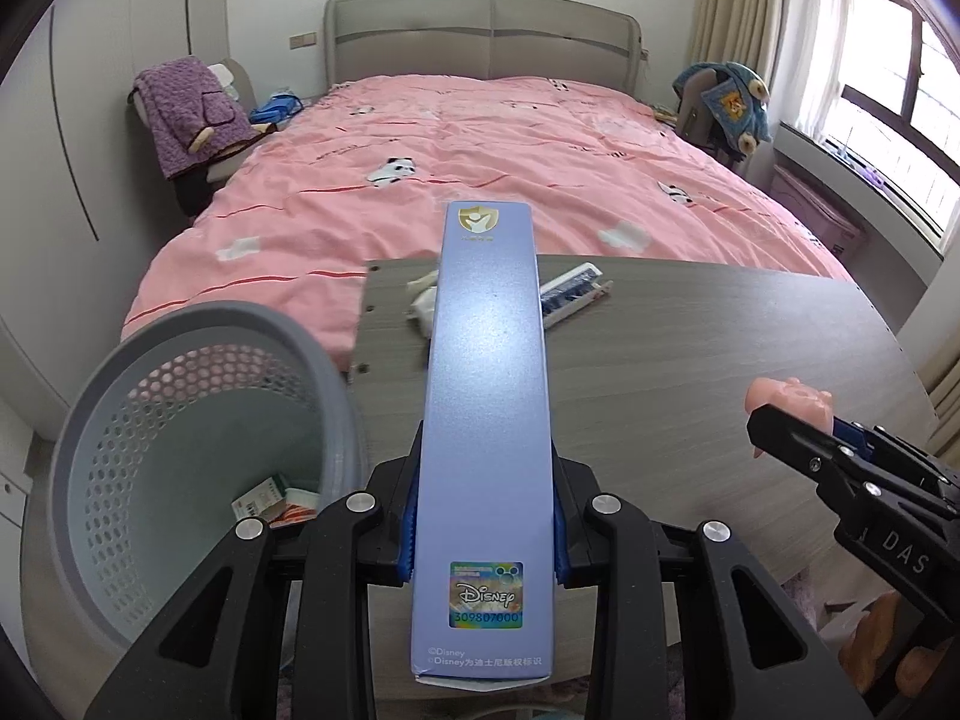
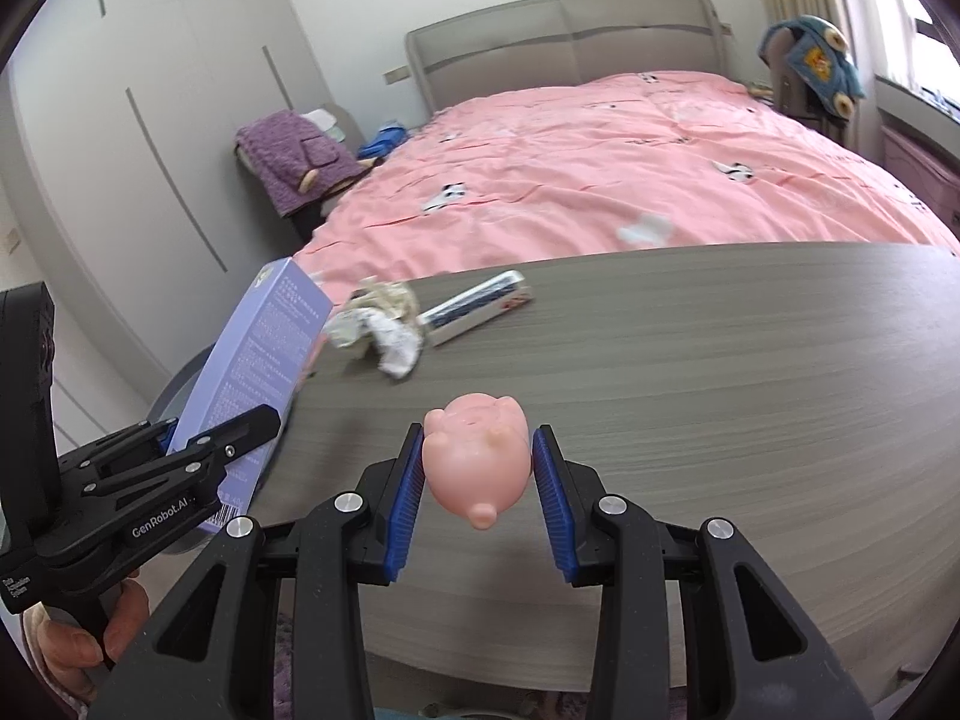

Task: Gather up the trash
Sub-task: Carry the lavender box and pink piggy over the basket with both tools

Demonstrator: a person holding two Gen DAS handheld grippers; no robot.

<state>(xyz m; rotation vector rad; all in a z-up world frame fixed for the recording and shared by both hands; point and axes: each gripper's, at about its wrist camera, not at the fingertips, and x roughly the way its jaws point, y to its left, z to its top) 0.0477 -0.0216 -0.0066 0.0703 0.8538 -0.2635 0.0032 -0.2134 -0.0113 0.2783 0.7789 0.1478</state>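
Note:
My left gripper (image 1: 483,510) is shut on a long lavender Disney box (image 1: 486,396), held above the table's left end beside the grey perforated bin (image 1: 180,450). The box also shows in the right wrist view (image 2: 258,372), with the left gripper (image 2: 198,456) on it. My right gripper (image 2: 477,468) is shut on a pink toy pig (image 2: 477,456) just above the grey wood table (image 2: 690,390). The pig shows in the left wrist view (image 1: 786,399) too. Crumpled paper (image 2: 378,324) and a blue-white box (image 2: 474,306) lie on the table's far left part.
The bin holds a few small cartons (image 1: 276,498). A pink-quilted bed (image 1: 480,162) stands right behind the table. A chair with a purple garment (image 1: 192,114) is at the left, another draped chair (image 1: 720,102) at the right by the window.

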